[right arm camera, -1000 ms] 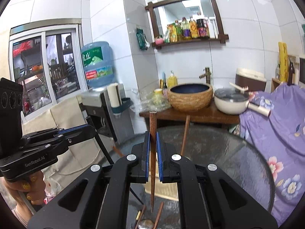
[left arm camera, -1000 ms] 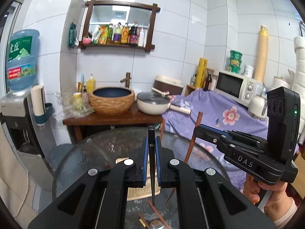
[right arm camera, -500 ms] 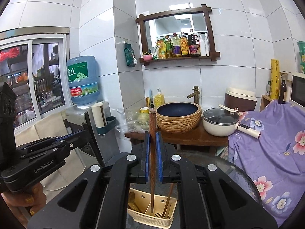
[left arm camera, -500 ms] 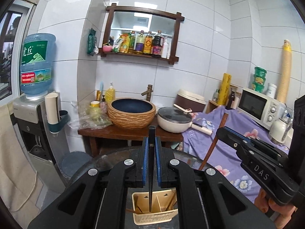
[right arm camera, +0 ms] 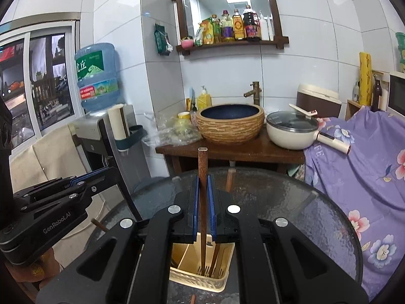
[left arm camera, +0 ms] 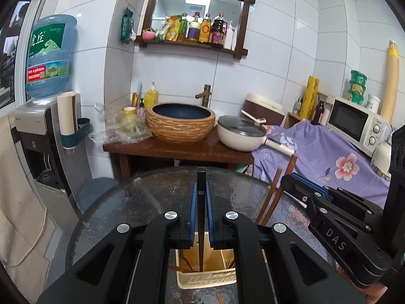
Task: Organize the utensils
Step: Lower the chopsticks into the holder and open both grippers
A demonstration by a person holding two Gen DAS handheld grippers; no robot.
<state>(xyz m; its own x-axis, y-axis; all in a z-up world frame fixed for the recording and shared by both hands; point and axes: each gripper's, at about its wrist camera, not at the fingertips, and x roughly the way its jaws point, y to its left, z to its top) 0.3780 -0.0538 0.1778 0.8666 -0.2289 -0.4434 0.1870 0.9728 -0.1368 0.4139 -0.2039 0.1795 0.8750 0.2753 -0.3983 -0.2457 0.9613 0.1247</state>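
Now we have both grippers over the beige caddy: our left gripper pinches a black chopstick, our right gripper pinches a brown chopstick, both tips inside it.

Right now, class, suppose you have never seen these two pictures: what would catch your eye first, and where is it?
First, the two black grippers: the left gripper clamps an upright black chopstick, and the right gripper clamps a brown wooden chopstick. Both sticks point down into the cream plastic utensil basket on the round dark glass table. Behind, a woven-look brown basin with a blue inside sits on a wooden stand.
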